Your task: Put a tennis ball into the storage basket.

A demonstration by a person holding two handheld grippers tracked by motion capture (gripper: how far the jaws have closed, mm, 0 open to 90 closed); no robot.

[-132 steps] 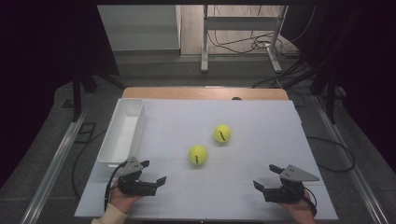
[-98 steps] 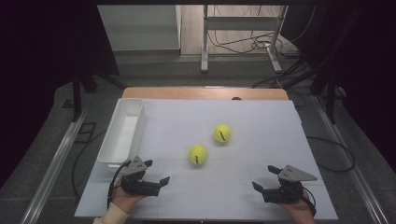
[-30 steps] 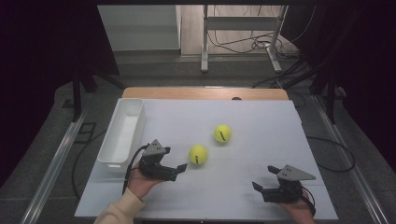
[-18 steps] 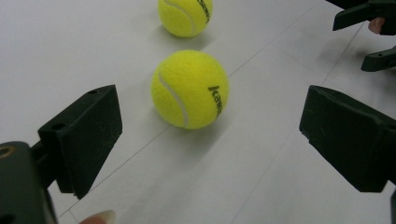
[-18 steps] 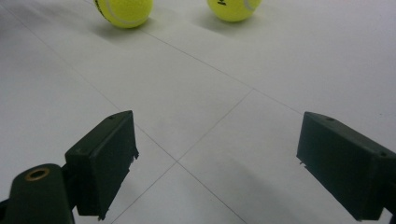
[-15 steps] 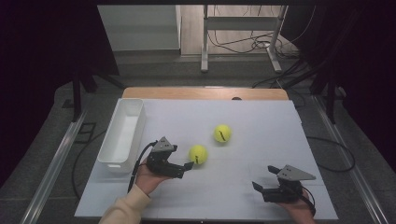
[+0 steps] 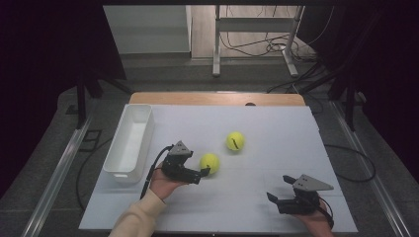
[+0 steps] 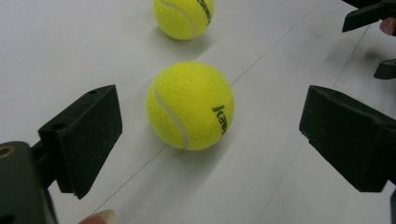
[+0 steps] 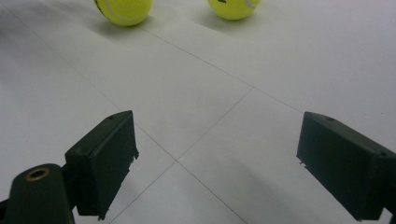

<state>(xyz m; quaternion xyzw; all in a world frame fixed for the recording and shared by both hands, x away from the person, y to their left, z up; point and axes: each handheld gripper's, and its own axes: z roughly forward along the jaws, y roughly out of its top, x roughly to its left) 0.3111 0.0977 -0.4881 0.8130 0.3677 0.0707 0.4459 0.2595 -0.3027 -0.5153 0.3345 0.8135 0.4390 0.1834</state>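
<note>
My right tongs (image 7: 277,196) rest spread wide near the tabletop's (image 7: 276,123) front edge, holding nothing. My left tongs (image 8: 210,135) gape around the near tennis ball (image 8: 190,105), jaws not touching it. The second ball (image 7: 235,141) lies just beyond; the white bin (image 7: 129,143) sits left.

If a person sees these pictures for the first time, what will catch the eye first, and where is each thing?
Two bright yellow tennis balls stand out on the pale table: the nearer ball lies near the middle, just ahead of the open left gripper, and the farther ball sits beyond it to the right. A long white tray lies along the table's left side. The right gripper waits open near the front right corner.
</note>
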